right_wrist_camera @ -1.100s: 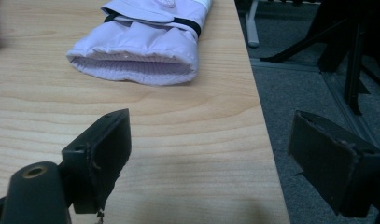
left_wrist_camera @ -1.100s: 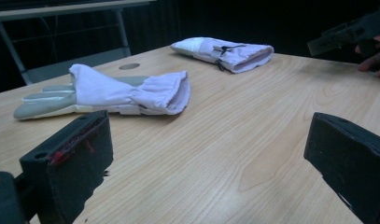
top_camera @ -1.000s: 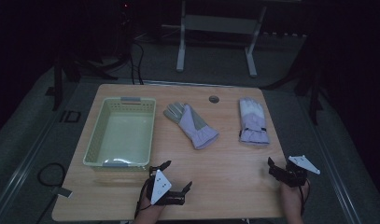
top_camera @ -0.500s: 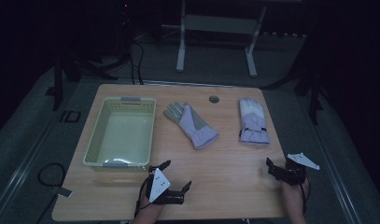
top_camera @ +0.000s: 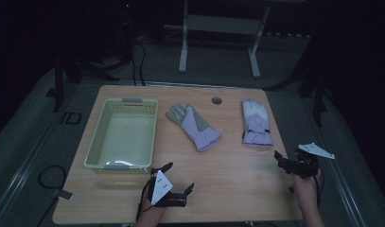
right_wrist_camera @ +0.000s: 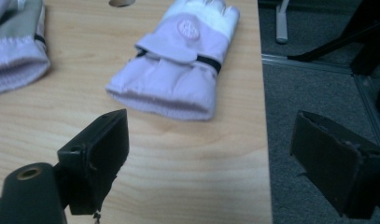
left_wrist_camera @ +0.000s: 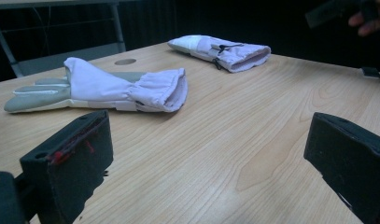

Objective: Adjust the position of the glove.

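Two lilac gloves lie on the wooden table (top_camera: pixel 237 189). The one with a grey palm (top_camera: pixel 194 125) is in the middle, fingers pointing far-left. The other glove (top_camera: pixel 256 124) lies back-up at the right. My left gripper (top_camera: pixel 178 178) is open near the front edge, beside the basket's near corner. Its jaws stand wide with nothing between them (left_wrist_camera: pixel 211 163), facing the grey-palmed glove's cuff (left_wrist_camera: pixel 108 86). My right gripper (top_camera: pixel 284 161) is open at the table's right edge, empty (right_wrist_camera: pixel 215 163), just short of the right glove's cuff (right_wrist_camera: pixel 178 70).
A pale yellow-green plastic basket (top_camera: pixel 92 142) stands empty at the table's left. A round cable hole (top_camera: pixel 216 100) sits near the far edge. A grey metal stand (top_camera: pixel 218 23) is on the floor beyond. The table's right edge drops to dark carpet (right_wrist_camera: pixel 318 93).
My right gripper has moved a little forward, toward the right glove. The left gripper and both gloves have stayed put.
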Demonstrator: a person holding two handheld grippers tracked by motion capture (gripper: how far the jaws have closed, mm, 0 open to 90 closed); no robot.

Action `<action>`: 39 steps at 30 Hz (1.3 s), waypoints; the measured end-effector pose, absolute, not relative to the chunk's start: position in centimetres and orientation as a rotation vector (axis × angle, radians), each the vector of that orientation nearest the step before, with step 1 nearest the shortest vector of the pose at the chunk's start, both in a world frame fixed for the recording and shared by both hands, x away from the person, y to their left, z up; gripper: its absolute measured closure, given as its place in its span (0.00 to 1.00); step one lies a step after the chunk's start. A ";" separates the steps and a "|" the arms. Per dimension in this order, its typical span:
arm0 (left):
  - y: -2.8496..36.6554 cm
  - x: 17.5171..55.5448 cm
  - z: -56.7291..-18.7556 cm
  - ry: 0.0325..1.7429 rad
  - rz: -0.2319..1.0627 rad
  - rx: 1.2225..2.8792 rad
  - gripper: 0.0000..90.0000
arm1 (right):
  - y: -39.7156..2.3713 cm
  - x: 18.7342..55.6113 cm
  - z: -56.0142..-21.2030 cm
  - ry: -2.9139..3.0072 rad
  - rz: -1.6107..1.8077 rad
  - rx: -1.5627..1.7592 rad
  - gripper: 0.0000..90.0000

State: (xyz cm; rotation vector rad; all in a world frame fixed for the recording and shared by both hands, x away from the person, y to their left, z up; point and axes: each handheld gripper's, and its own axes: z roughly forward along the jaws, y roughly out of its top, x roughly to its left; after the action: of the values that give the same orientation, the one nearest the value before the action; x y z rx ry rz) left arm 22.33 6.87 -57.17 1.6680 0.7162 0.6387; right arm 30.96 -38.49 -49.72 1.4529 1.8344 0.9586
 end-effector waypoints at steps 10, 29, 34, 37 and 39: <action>6.9 22.3 -57.2 0.717 0.634 1.661 0.01 | -36.6 32.8 -45.9 1.910 1.004 1.385 0.15; 6.9 22.3 -57.2 0.704 0.627 1.667 0.01 | -28.5 36.7 -41.2 2.191 1.155 1.105 0.32; 6.9 22.3 -57.2 0.704 0.626 1.667 0.01 | -25.9 38.0 -41.8 2.251 1.144 1.047 0.37; 6.9 22.3 -57.2 0.703 0.623 1.669 0.01 | -24.1 38.9 -42.4 2.295 1.080 1.000 0.38; 6.9 22.4 -57.2 0.702 0.619 1.670 0.01 | -23.2 39.6 -42.9 2.323 1.098 1.004 0.40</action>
State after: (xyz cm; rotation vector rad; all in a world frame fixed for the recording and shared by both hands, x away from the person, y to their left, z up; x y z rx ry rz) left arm 22.36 6.93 -57.17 1.6697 0.7021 0.6193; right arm 39.61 -23.22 -42.89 1.0045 2.3230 1.0981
